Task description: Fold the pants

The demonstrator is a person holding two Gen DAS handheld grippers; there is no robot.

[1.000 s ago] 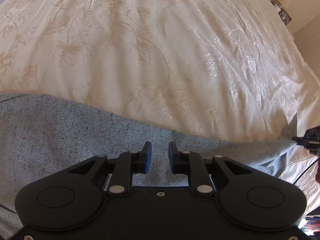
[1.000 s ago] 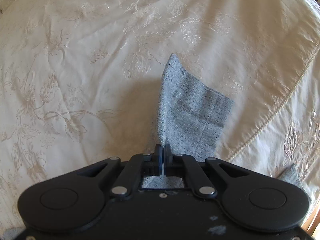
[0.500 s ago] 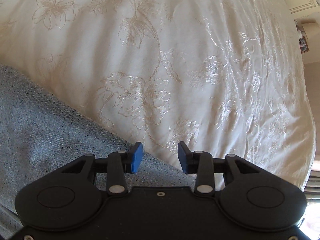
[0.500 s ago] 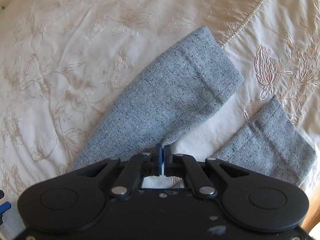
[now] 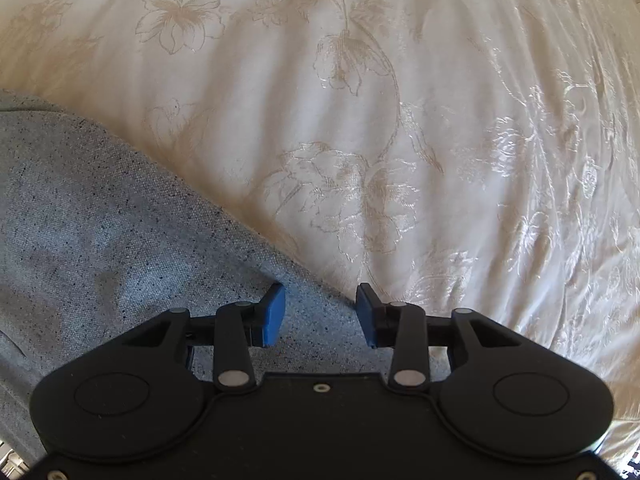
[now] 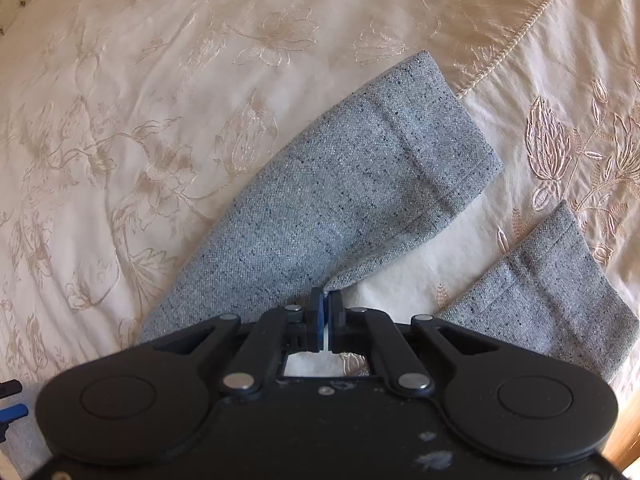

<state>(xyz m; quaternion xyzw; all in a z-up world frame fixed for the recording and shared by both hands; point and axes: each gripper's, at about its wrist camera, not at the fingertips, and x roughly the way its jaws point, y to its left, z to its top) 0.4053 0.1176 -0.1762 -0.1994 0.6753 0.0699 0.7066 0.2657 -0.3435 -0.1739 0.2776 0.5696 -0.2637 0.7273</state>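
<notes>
Grey speckled pants lie on a cream bedspread. In the left wrist view the upper part of the pants fills the lower left, and my left gripper is open, its blue pads straddling the cloth's edge. In the right wrist view one pant leg runs from bottom left to its cuff at upper right, and the other leg's cuff lies at the right. My right gripper is shut on the inner edge of the nearer leg.
The embroidered cream bedspread covers everything around the pants. A corded seam crosses the upper right of the right wrist view. My left gripper's blue fingertip shows at that view's left edge.
My right gripper has laid the lifted pant leg down flat on the bed. My left gripper has opened wider and shifted toward the pants' edge.
</notes>
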